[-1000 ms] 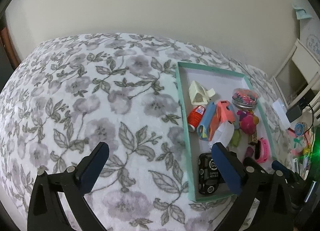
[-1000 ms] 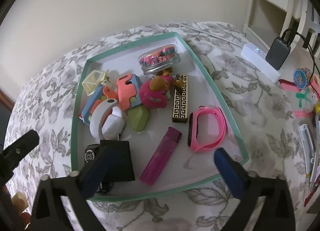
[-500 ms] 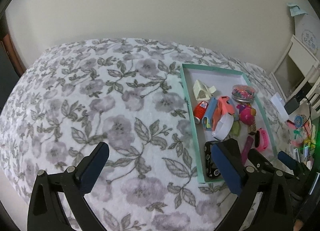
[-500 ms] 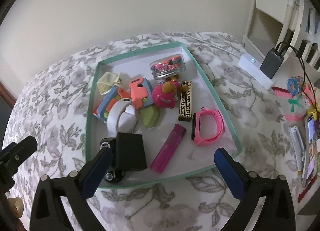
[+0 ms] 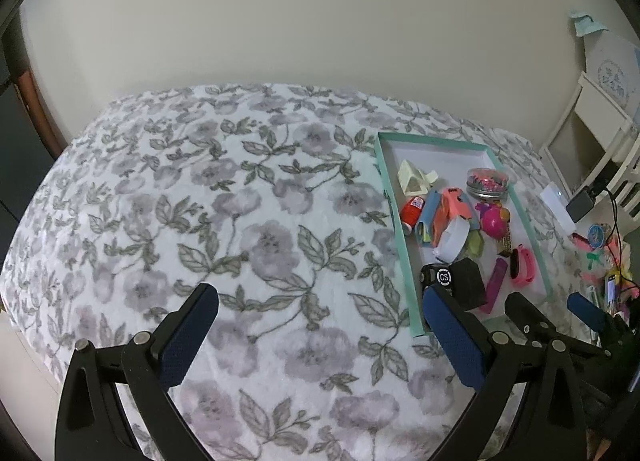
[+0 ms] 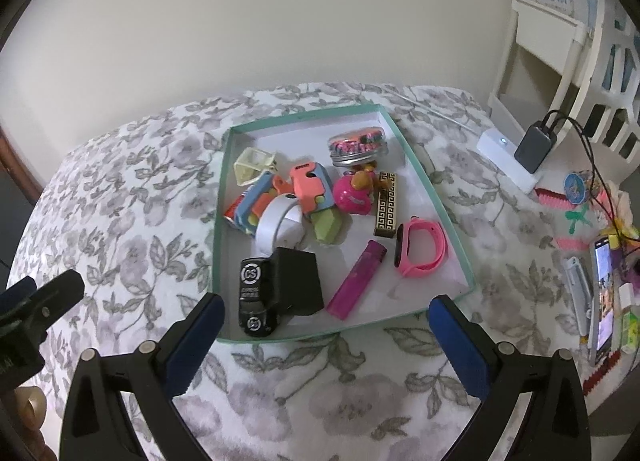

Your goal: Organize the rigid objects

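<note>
Both hand-held grippers drawn back since a moment ago, left hand-held gripper [image 5: 320, 325] and right hand-held gripper [image 6: 326, 325] spread wide and empty, shallow teal-rimmed tray [image 6: 436, 197] of small toys now farther off, on floral grey-and-white bedspread [image 5: 224, 197], cream wall [image 5: 320, 21] behind the tray.

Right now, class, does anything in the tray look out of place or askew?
Yes. In the green tray, the toys form a jumbled pile; the white band lies across the orange-and-blue toy, and the black box leans on the black car.
</note>
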Available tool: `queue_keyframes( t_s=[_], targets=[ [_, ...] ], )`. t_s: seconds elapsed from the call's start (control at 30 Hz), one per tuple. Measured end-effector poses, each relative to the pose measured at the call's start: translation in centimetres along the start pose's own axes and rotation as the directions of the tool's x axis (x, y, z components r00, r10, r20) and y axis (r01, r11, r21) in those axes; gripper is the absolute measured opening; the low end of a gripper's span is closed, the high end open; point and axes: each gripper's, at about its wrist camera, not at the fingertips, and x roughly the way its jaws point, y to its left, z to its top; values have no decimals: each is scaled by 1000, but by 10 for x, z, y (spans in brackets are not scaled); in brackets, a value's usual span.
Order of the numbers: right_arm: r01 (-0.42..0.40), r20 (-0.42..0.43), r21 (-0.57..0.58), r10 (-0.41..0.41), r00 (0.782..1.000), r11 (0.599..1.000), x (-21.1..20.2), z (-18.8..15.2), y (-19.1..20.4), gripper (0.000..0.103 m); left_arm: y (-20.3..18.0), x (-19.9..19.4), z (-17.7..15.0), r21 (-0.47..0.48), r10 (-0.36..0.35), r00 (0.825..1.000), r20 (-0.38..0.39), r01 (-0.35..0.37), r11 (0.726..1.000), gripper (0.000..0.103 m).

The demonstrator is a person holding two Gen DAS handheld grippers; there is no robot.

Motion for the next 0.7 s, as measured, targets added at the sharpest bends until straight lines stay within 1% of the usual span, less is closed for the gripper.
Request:
queue_keyframes(
  t_s=[0.13,0.27,0.33,0.5,0.7],
  targets=[
    [6,20,-11,-6,1000,1000,-11,-3,3,103,5,-12,-5,-7,18,1000,22,-18,1000,102],
    [-2,23,4,2,1000,1000,-18,-5,2,103,10,-21,-7,-17,4,999,43,-3,1000,102],
    [-4,23,6,4,1000,1000,-21,-7,1,103,14,-24,-9,-37,4,999,46,-2,999,102],
    [2,33,1,-2,999,1000,-27,-9,2,103,20,-24,-15,-55,22,999,31,-21,998,102],
    [-1,52,-6,1,999,1000,-35,-11,4,103,18,-21,-20,-27,48,999,9,-48,998,102]
  ],
)
